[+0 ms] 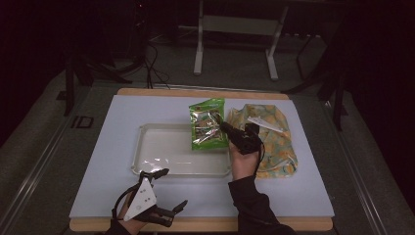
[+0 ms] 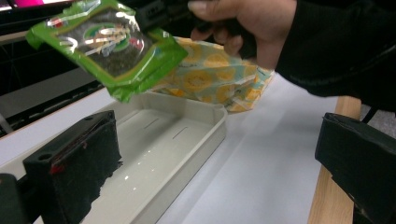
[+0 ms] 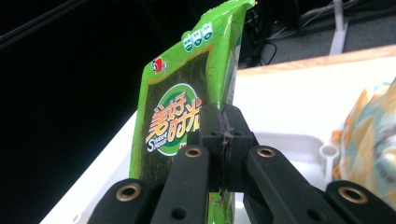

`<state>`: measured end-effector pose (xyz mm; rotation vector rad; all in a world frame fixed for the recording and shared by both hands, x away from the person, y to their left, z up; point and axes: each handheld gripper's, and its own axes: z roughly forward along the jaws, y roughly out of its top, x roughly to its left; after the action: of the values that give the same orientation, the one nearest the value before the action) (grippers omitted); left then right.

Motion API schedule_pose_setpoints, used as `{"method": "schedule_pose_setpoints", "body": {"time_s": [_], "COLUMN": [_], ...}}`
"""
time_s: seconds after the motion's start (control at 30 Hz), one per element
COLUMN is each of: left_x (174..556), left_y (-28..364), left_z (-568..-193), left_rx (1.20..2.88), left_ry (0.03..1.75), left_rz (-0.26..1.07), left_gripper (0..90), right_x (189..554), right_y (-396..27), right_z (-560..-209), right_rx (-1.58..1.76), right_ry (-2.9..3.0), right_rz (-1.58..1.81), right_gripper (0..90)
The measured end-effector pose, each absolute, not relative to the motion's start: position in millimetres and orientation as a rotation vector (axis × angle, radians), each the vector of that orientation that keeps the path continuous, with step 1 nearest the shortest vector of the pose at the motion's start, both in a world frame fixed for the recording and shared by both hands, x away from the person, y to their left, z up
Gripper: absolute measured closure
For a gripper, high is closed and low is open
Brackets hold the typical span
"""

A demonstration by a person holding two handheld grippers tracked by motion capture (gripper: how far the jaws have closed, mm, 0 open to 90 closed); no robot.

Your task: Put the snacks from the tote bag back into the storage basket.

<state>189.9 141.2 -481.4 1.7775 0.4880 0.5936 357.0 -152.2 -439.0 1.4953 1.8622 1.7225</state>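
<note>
The right tool (image 1: 226, 129) is pinching the edge of a green snack packet (image 1: 207, 123), its two black jaws pressed together on the wrapper, as the right gripper view shows close up. The right hand (image 1: 243, 155) reaches in from the near edge, with the dark-sleeved forearm angled toward the far side and the tool pointing far and left. The packet hangs in the air over the far right corner of the white tray (image 1: 147, 166), which lies in the middle of the surface (image 1: 98, 196). Just right of the tray lies a yellow patterned bag (image 1: 274, 142), flat on the surface. The left tool (image 1: 166, 192) sits at the near left edge, just beside the tray's near rim, its jaws spread wide with nothing between them.
</note>
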Motion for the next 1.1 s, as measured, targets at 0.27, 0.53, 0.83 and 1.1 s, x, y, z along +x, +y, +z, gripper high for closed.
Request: {"method": "schedule_pose_setpoints", "body": {"time_s": [0.27, 0.53, 0.83, 1.1], "left_x": [190, 190, 190, 190], "left_y": [141, 140, 140, 140], "left_z": [-481, -482, -482, -482], "left_rx": [1.778, 1.778, 1.782, 1.78], "left_ry": [0.485, 0.483, 0.483, 0.483], "left_rz": [0.594, 0.592, 0.594, 0.595], "left_gripper": [0.4, 0.4, 0.4, 0.4], "right_x": [353, 346, 336, 330], "right_y": [-148, -148, -147, -148], "right_z": [-464, -488, -508, -517], "right_rx": [1.558, 1.626, 1.666, 1.701], "right_ry": [1.873, 1.885, 1.896, 1.918], "right_rz": [1.714, 1.68, 1.628, 1.605], "right_gripper": [89.4, 89.4, 89.4, 89.3]}}
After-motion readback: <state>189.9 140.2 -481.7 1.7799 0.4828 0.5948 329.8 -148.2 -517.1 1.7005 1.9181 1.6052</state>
